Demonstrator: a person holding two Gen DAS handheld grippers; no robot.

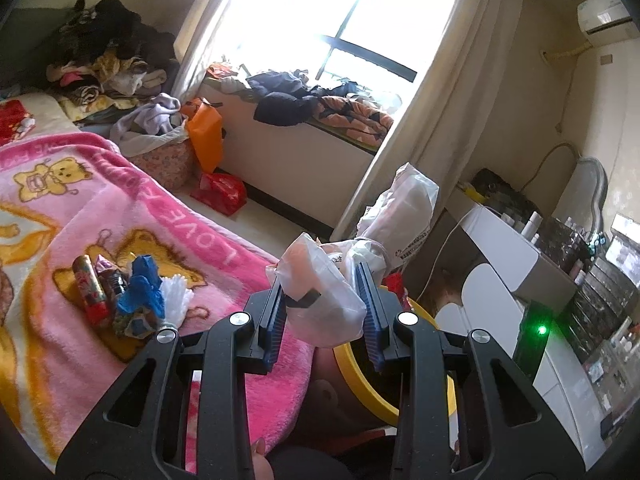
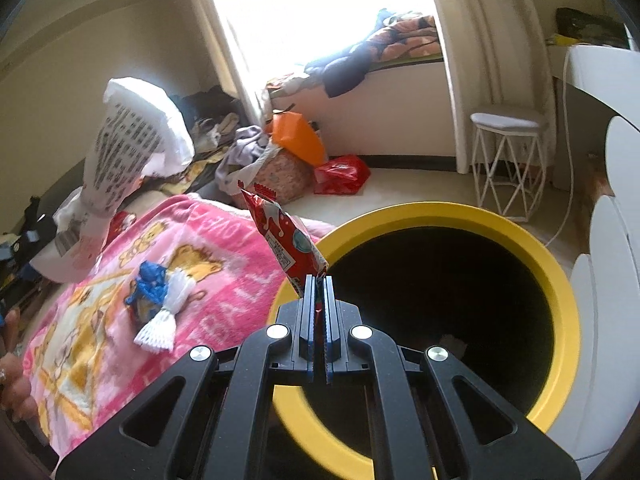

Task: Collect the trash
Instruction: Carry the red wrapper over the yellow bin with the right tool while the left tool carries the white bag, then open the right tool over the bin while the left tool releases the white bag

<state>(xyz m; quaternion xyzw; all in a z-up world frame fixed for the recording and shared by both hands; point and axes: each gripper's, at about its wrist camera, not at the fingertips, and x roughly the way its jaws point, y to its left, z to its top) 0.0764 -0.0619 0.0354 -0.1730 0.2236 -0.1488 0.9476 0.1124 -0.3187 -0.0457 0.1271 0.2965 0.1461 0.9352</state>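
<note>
My left gripper (image 1: 320,276) is shut on a crumpled white plastic bag (image 1: 316,300), whose printed upper part sticks up past the fingers. It hangs over the edge of the pink bear blanket (image 1: 80,208), with the yellow-rimmed bin (image 1: 360,376) just below. The same bag (image 2: 132,140) shows at the left of the right wrist view. My right gripper (image 2: 319,280) is shut on a red snack wrapper (image 2: 288,236), held upright beside the near rim of the bin (image 2: 560,280). On the blanket lie a blue scrap (image 2: 150,280), a white foam net (image 2: 164,316) and red wrappers (image 1: 90,292).
A white wire stool (image 2: 508,152) stands behind the bin. An orange bag (image 2: 298,136) and a red bag (image 2: 340,174) lie by a cloth basket on the floor. Clothes cover the window ledge (image 1: 304,96). A cluttered dressing table (image 1: 560,280) is on the right. A person's hand (image 2: 12,360) shows at the left edge.
</note>
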